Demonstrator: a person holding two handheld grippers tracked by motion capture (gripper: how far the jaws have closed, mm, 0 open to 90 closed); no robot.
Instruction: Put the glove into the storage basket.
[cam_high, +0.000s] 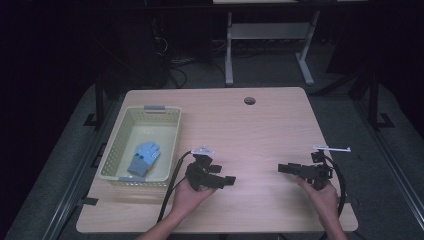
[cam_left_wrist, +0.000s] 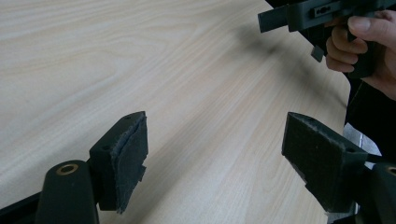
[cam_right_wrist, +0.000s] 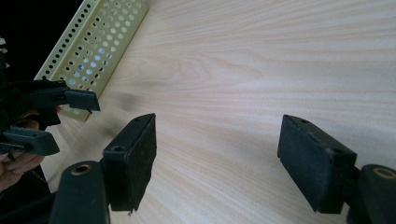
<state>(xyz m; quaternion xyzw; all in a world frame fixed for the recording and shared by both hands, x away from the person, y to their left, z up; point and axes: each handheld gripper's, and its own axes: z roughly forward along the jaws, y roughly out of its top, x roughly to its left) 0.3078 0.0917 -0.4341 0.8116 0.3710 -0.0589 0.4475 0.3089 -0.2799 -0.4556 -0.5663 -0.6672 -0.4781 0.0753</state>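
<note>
The blue glove (cam_high: 143, 158) lies flat inside the pale yellow perforated basket (cam_high: 115, 145) at the table's (cam_high: 260, 130) left side, fingers pointing far. Right of the basket, the left gripper (cam_high: 226, 176) hovers with jaws spread wide and empty. Well apart, near the right edge, the right gripper (cam_high: 285, 168) points left, jaws likewise released.

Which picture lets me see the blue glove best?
The high view: the blue glove lies whole and flat inside the yellow basket. The right gripper view catches bits of blue through the holes in the basket's wall. The left gripper view faces the bare table.
</note>
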